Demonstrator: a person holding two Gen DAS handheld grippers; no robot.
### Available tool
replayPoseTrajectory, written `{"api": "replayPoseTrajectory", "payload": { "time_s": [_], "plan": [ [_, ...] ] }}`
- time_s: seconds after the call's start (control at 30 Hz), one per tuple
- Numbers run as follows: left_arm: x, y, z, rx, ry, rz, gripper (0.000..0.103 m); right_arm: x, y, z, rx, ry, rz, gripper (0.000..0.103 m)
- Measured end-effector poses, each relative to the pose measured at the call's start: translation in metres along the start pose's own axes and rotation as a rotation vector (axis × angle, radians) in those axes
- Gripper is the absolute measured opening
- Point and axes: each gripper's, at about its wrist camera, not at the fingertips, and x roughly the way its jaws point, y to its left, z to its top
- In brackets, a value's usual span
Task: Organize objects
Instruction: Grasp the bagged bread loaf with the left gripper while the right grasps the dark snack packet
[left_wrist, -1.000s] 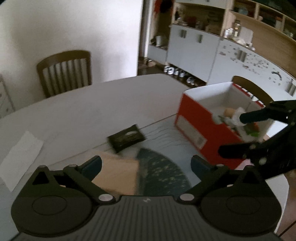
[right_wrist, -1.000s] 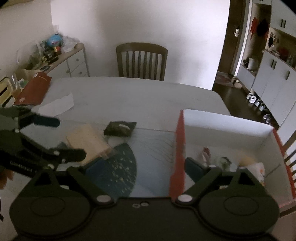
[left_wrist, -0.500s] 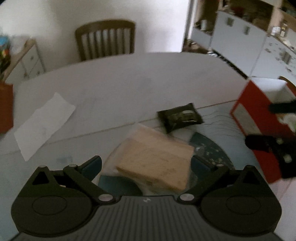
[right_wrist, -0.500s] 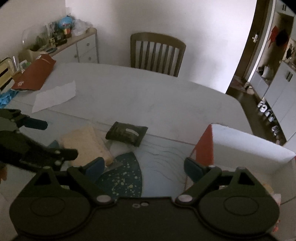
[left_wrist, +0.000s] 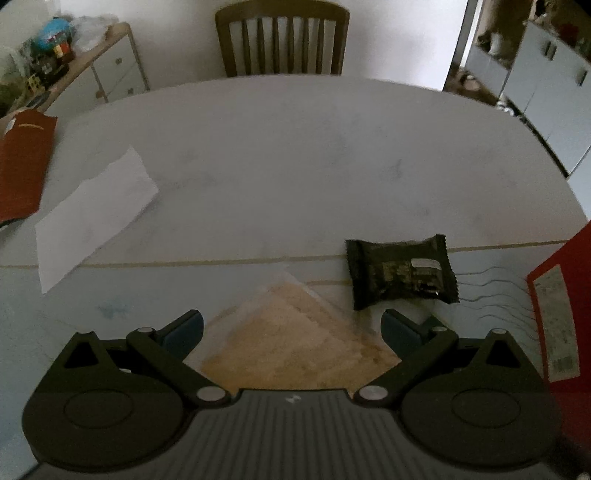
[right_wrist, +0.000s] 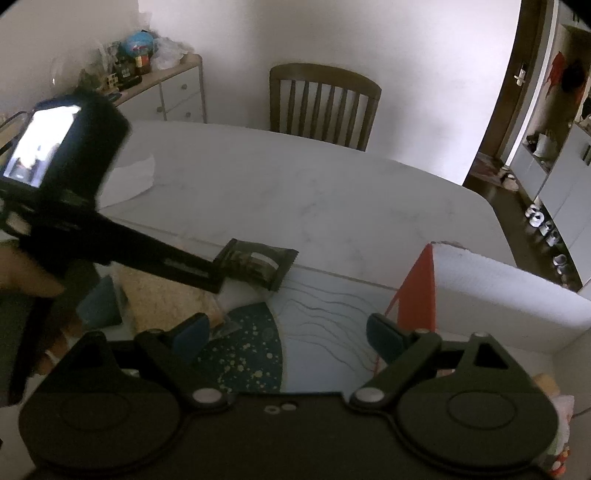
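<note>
- Left wrist view: the left gripper (left_wrist: 291, 326) has its fingers (left_wrist: 183, 329) spread wide, one on each side of the tan packet in clear wrap (left_wrist: 295, 339); neither pad visibly touches it, and whether the packet is lifted or lying flat cannot be told.
- The tan packet sits on the tabletop (left_wrist: 295, 155) with one corner pointing away from the camera, its near part hidden under the gripper body.
- The dark snack pouch (left_wrist: 400, 271) lies flat just beyond and to the right of the tan packet, outside the right finger and apart from it.
- The red box (left_wrist: 561, 314) stands further right of the pouch; a white paper sheet (left_wrist: 94, 216) lies well to the left of the tan packet.
- Right wrist view: the right gripper (right_wrist: 288, 332) has its fingers (right_wrist: 384, 338) spread with nothing between them, hovering over a dark speckled mat (right_wrist: 247, 354).
- From here the tan packet (right_wrist: 162, 295) lies left of the mat, partly covered by the left gripper (right_wrist: 155, 264) reaching across it.
- The dark snack pouch (right_wrist: 258, 260) lies just past the packet; the red box (right_wrist: 417, 291) stands to the right of the mat, its white inner wall facing up.
</note>
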Motion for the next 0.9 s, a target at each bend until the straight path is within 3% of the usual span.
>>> {"api": "replayPoseTrajectory", "payload": {
  "time_s": [0.1,0.2,0.43,0.6,0.8,0.9],
  "plan": [
    [0.009,-0.007,-0.002,0.016,0.017,0.061,0.103,0.0,-0.003,0.0,0.006,-0.004,-0.002,0.092],
    [0.014,-0.006,-0.008,0.032,0.022,0.071,0.103,0.0,-0.004,0.001,0.003,-0.005,-0.003,0.092],
    [0.013,0.018,-0.025,0.161,0.049,-0.023,0.103,0.005,0.003,0.008,-0.043,0.0,0.014,0.092],
    [0.013,0.051,-0.036,0.198,0.075,-0.094,0.103,0.018,0.013,0.015,-0.11,0.019,0.04,0.092],
    [-0.012,0.083,-0.037,0.117,0.052,-0.098,0.103,0.039,0.022,0.031,-0.167,0.044,0.057,0.092],
    [-0.02,0.09,-0.041,0.006,0.1,-0.03,0.103,0.049,0.027,0.043,-0.192,0.039,0.072,0.092]
  ]
}}
